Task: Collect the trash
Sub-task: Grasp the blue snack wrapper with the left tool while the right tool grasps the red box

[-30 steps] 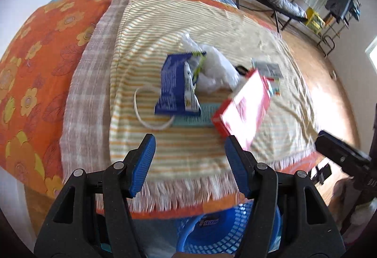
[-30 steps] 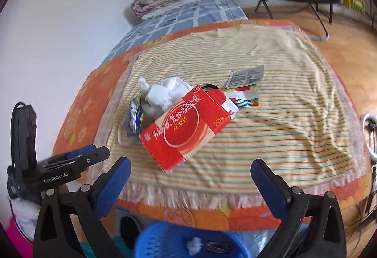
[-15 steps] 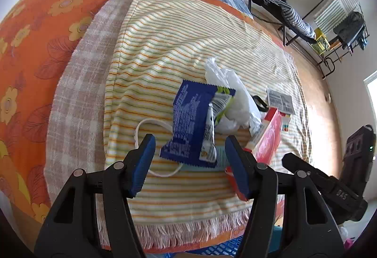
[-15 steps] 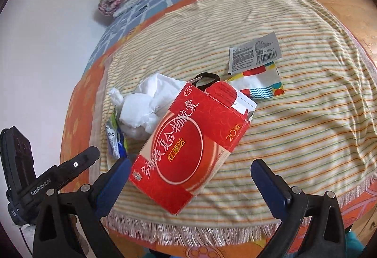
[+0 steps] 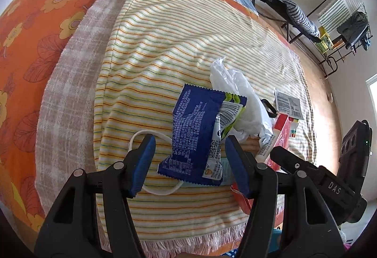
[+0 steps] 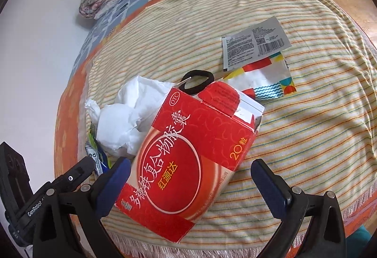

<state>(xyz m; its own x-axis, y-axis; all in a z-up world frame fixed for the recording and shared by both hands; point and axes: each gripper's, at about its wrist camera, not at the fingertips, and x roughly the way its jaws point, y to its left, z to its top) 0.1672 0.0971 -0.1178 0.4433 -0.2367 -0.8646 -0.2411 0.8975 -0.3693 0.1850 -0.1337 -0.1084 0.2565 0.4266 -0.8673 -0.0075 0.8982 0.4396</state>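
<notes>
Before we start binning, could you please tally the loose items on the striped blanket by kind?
Cardboard boxes: 1, the red box
Printed wrappers and sachets: 3, blue wrapper, grey sachet, colourful wrapper
Crumpled white plastic: 1
Black hair ties: 1
White cord loops: 1
Total: 7

We see bright daylight w/ soft shadows on the striped cloth (image 5: 179, 50); both views sharp, heavy fisheye bending and dark vignette at the corners.
</notes>
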